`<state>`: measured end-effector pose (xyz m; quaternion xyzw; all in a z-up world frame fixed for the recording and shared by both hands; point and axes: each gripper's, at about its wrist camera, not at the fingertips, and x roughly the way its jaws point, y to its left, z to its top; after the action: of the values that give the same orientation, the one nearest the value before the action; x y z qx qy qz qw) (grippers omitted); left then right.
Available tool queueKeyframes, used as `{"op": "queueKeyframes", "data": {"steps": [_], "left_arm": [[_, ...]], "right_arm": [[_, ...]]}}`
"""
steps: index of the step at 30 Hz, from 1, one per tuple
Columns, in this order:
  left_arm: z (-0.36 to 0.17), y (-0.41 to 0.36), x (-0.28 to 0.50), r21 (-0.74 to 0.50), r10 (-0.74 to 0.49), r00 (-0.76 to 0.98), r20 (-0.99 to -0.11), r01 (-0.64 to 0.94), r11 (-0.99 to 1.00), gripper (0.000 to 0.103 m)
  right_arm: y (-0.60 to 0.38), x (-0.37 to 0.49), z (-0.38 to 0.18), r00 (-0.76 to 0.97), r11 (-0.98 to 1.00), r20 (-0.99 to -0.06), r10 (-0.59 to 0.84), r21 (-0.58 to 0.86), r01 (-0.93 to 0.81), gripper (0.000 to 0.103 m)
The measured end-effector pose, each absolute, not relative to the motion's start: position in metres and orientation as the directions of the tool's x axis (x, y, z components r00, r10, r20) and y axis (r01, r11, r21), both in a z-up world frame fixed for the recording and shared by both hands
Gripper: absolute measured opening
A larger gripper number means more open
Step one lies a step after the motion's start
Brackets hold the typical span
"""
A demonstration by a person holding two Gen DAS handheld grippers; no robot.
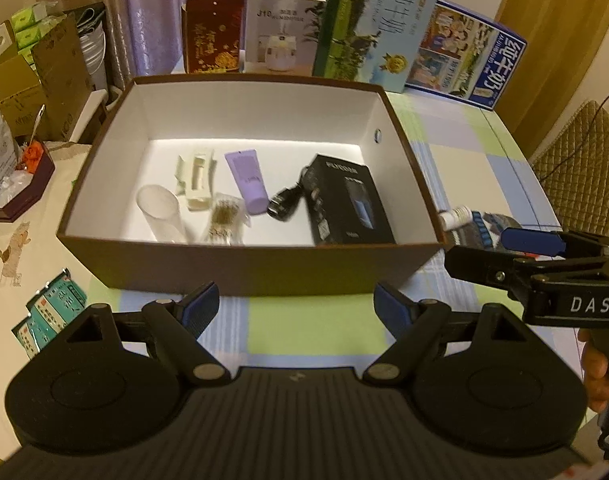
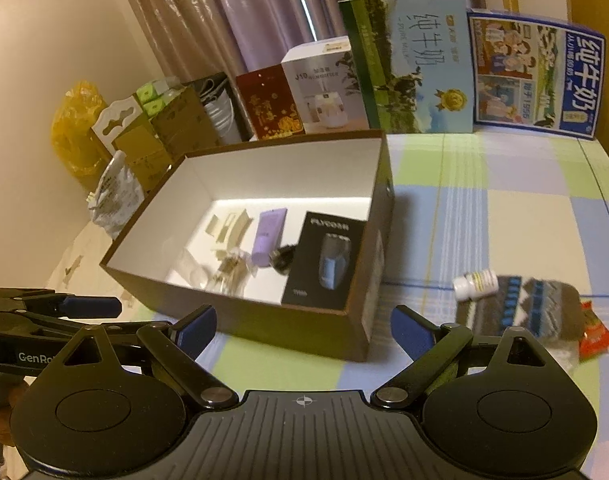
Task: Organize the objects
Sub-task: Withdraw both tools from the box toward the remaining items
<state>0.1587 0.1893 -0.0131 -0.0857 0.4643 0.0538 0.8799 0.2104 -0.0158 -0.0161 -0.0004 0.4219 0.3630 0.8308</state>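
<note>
Both grippers, left gripper [image 1: 295, 307] and right gripper [image 2: 303, 328], spread wide near box [image 1: 240, 268]; apparently empty.

milk cartons [image 2: 416, 68] | humidifier box [image 1: 282, 28] | curtain [image 2: 224, 12] | yellow bag [image 2: 74, 128]

Clear cup [image 1: 160, 210] and gold-speckled packet [image 1: 224, 220] at the near wall of the brown box [image 1: 240, 268] are smeared by blur, contents unreadable; the wall hides their lower ends. Patterned dark cloth [image 2: 520, 304] on the counter right of the box is blurred, its kind undetermined. Medicine boxes [image 1: 50, 316] at near left: print too small to read.
</note>
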Motion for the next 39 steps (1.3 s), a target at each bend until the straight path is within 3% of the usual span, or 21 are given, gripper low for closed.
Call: {"op": "queueKeyframes", "data": {"steps": [19,39], "left_arm": [[-0.019,0.127,0.138,-0.098,0.007,0.536,-0.844,-0.167,0.981,0.082],[-0.038,0.051,0.153,-0.102,-0.046,0.501,-0.864,-0.085,0.991,0.082]], "right_arm": [[-0.084,0.191,-0.022,0.351,0.743,-0.732,0.583,0.307,-0.594,0.092],[-0.175,0.205,-0.039,0.378,0.83,-0.784,0.493,0.294,-0.474,0.092]]}}
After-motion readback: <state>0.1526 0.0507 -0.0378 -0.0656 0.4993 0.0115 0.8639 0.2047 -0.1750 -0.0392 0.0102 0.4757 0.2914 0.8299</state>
